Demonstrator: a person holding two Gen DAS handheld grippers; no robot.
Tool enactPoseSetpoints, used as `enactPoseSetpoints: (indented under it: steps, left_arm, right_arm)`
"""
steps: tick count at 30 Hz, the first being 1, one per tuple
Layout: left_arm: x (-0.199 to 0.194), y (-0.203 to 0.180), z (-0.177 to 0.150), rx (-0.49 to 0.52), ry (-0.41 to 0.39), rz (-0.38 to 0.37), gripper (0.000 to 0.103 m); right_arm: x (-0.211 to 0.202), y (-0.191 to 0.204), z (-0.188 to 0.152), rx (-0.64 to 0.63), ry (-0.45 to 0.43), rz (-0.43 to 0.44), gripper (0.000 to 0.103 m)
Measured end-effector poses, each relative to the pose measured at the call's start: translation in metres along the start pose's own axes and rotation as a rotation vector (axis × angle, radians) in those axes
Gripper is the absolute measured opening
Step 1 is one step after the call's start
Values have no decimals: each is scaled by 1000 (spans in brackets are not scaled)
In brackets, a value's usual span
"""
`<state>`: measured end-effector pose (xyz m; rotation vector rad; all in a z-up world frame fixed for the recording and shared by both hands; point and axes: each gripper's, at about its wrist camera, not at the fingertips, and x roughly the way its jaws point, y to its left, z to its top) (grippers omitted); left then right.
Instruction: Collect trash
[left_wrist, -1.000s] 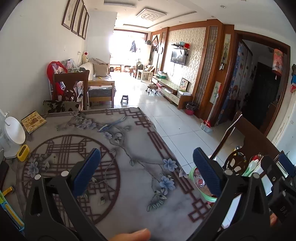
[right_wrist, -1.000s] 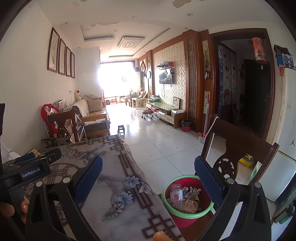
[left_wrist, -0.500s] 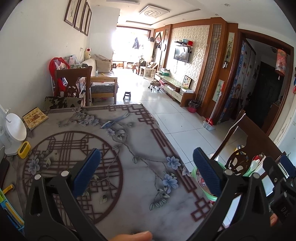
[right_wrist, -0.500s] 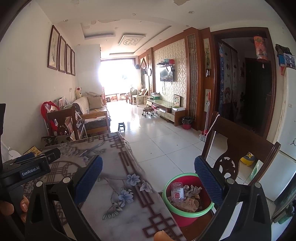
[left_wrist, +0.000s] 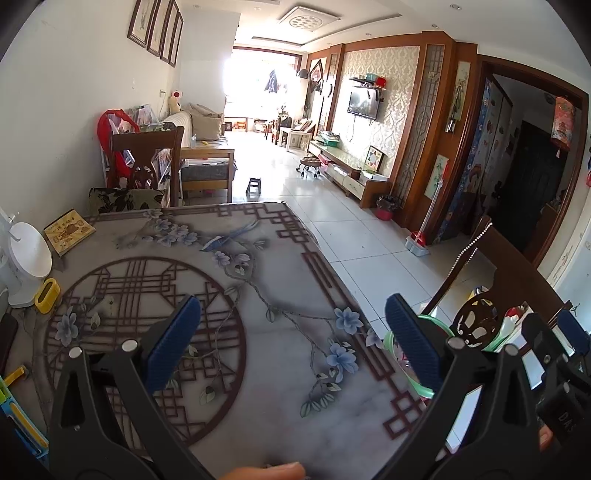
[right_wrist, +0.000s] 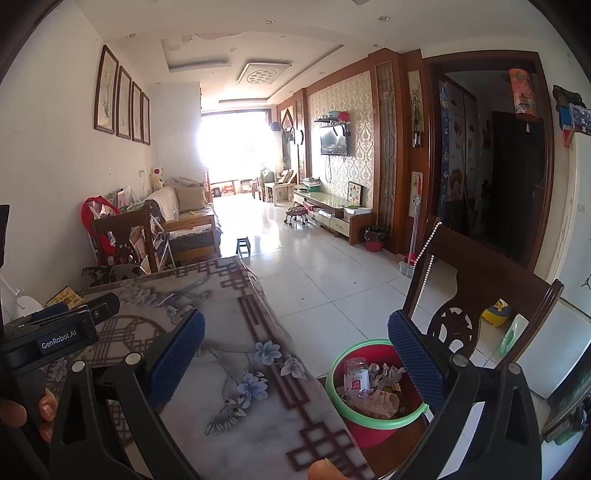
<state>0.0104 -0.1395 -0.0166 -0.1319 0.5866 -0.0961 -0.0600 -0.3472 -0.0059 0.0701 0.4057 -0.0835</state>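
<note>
The table (left_wrist: 280, 417) shows no trash left; it's all in the bin (right_wrist: 373, 424) beside it. Left gripper (left_wrist: 291, 332) and right gripper (right_wrist: 295, 354) gape empty. Looks finished; next, scan for strays.

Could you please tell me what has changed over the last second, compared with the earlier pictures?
Only the viewpoint shifted: the left gripper tilted up slightly, showing more of the table. Nothing was taken or released. The right gripper stayed open and empty, and the trash in the red bucket is unchanged.

"GenRobot.AI" on left hand-held gripper (right_wrist: 61, 341) body
</note>
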Motion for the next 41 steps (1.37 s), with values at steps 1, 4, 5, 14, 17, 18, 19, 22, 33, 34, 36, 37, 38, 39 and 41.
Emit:
enactPoseSetpoints:
  steps: [1, 4, 5, 14, 17, 18, 19, 22, 33, 34, 36, 37, 38, 39, 41]
  left_arm:
    - [0, 0, 0, 1, 2, -1, 98]
    - [2, 0, -1, 2, 8, -2, 98]
    - [3, -1, -1, 3, 10, -3, 98]
    - [4, -1, -1, 3, 12, -3, 98]
    - [3, -1, 0, 3, 12, -2, 98]
    - [4, -1, 0, 3, 14, -2, 98]
    - [5, -1, -1, 2, 16, -2, 98]
    - [6, -1, -2, 2, 20, -2, 98]
    - [29, 17, -12, -57, 103, 6, 98]
    - [34, 22, -14, -70, 112, 20, 98]
    - [43, 37, -20, -89, 130, 60, 98]
    - [49, 47, -24, -98, 147, 82, 98]
    - [56, 59, -28, -110, 167, 110, 98]
    - [66, 79, -37, -131, 196, 152, 98]
    - [80, 116, -52, -171, 244, 228, 98]
  right_arm:
    - [1, 0, 0, -1, 4, 0, 96]
    - [3, 0, -1, -2, 10, 1, 96]
    - [3, 0, -1, -2, 12, 1, 96]
    - [8, 1, -2, -3, 23, 6, 96]
    - [10, 1, -3, -5, 30, 9, 96]
    - [11, 1, -4, -6, 33, 10, 96]
    - [12, 1, -4, -7, 36, 11, 96]
    - [15, 2, -4, -10, 42, 13, 96]
    - [41, 14, -15, -42, 124, 31, 96]
    - [46, 17, -18, -47, 141, 39, 96]
    - [60, 24, -25, -60, 181, 59, 96]
    - [69, 30, -30, -69, 205, 71, 96]
    - [83, 37, -36, -81, 240, 89, 96]
    - [95, 44, -43, -90, 274, 106, 96]
    - [118, 58, -56, -111, 321, 137, 96]
